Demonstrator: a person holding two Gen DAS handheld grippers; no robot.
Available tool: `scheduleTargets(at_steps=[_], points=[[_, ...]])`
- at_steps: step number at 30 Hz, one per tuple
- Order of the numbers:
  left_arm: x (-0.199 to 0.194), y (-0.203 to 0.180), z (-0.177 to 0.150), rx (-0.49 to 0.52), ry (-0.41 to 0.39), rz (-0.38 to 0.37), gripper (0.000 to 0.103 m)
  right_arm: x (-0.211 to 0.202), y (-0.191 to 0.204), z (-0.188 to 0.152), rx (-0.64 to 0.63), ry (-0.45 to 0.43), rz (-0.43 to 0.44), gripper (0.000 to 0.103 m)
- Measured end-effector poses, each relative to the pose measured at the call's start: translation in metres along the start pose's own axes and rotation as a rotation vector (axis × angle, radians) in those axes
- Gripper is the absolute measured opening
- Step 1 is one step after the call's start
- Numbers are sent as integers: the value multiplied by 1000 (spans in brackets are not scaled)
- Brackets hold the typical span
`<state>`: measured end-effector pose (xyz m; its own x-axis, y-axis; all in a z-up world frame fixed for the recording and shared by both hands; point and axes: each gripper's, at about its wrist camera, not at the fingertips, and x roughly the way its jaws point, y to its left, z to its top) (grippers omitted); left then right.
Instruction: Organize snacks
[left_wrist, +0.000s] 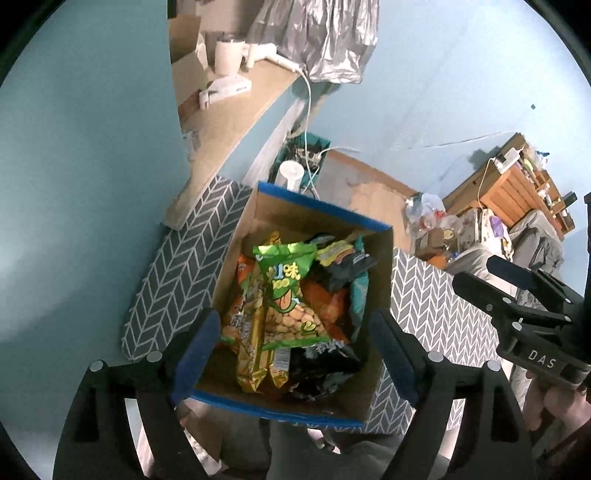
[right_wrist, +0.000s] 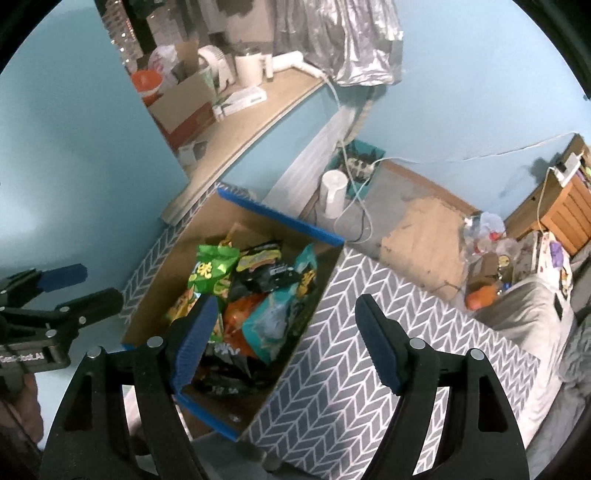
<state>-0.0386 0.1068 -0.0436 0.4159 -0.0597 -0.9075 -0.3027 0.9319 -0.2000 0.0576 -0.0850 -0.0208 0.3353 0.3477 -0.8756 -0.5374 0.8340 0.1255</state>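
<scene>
Herringbone table (right_wrist: 332, 314) with snack box (right_wrist: 258, 221); orange tub (right_wrist: 147, 83) only rightward

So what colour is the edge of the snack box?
Blue. The box's rim has blue tape along it, clearest in the left wrist view.

Below the left gripper (left_wrist: 297, 350), a matt brown cardboard box (left_wrist: 380, 295) with blue-taped rim holds glossy, crinkled plastic snack bags (left_wrist: 288, 295); the surface (left_wrist: 424, 295) wears matt herringbone-patterned cloth.
</scene>
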Motion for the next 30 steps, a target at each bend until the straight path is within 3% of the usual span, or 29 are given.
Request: scheduleTargets(at_steps=[12, 30], points=[[-20, -18, 5, 35, -40, 12, 87, -30, -10, 4, 30, -66, -20, 78], [-39, -34, 8, 64, -70, 75, 89, -34, -16, 0, 46, -70, -10, 78]])
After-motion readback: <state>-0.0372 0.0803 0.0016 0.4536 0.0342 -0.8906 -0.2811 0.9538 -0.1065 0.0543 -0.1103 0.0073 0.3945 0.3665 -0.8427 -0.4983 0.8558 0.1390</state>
